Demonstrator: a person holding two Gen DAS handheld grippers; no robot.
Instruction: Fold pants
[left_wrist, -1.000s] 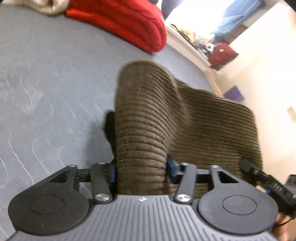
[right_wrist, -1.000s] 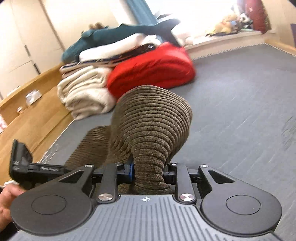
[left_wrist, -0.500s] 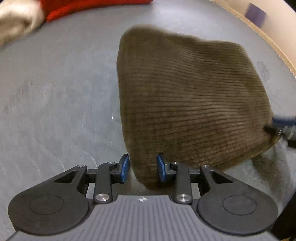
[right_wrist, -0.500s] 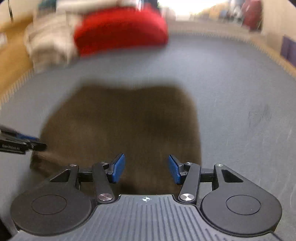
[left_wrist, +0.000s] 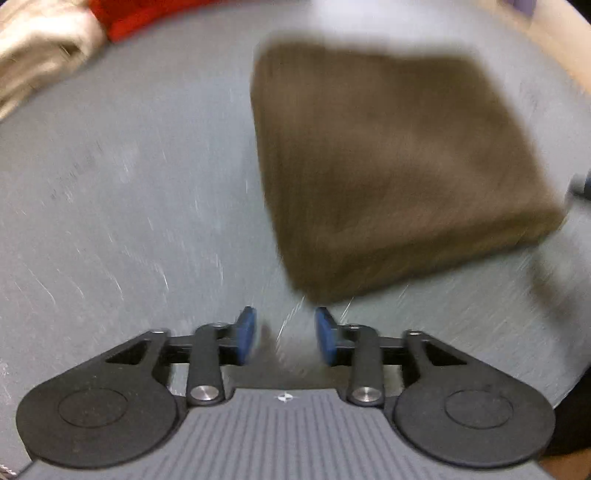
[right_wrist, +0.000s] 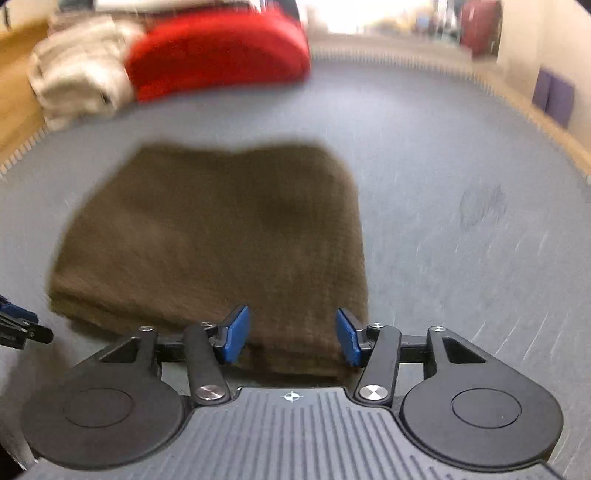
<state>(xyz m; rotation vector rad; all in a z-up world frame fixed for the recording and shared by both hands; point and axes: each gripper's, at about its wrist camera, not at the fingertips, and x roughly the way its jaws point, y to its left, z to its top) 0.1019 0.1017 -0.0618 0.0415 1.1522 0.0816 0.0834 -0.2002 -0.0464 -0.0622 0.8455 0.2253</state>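
**Pants folded flat, both tongs apart and off the cloth**

With both views motion-blurred, we read only coarse detail. Our left gripper (left_wrist: 284, 334) has its blue pads spread, nothing between them, only grey surface (left_wrist: 122, 192) showing in the gap. The brown pants (left_wrist: 399, 166) lie as a folded, roughly square stack ahead and right of those tips, nearest corner just beyond the right pad, not touching it as far as we can tell.

Our right gripper (right_wrist: 291, 338) has its pads wide apart too. The pants (right_wrist: 221, 236) sit directly ahead, the near edge running under and between the pads; contact is unclear, but the pads aren't pinching the cloth. The left tool's tip pokes in at far left of this view, just beside the stack's near-left corner.

Far ahead-left of the right tongs: a red bundle (right_wrist: 218, 51) beside a cream blanket pile (right_wrist: 77, 74).
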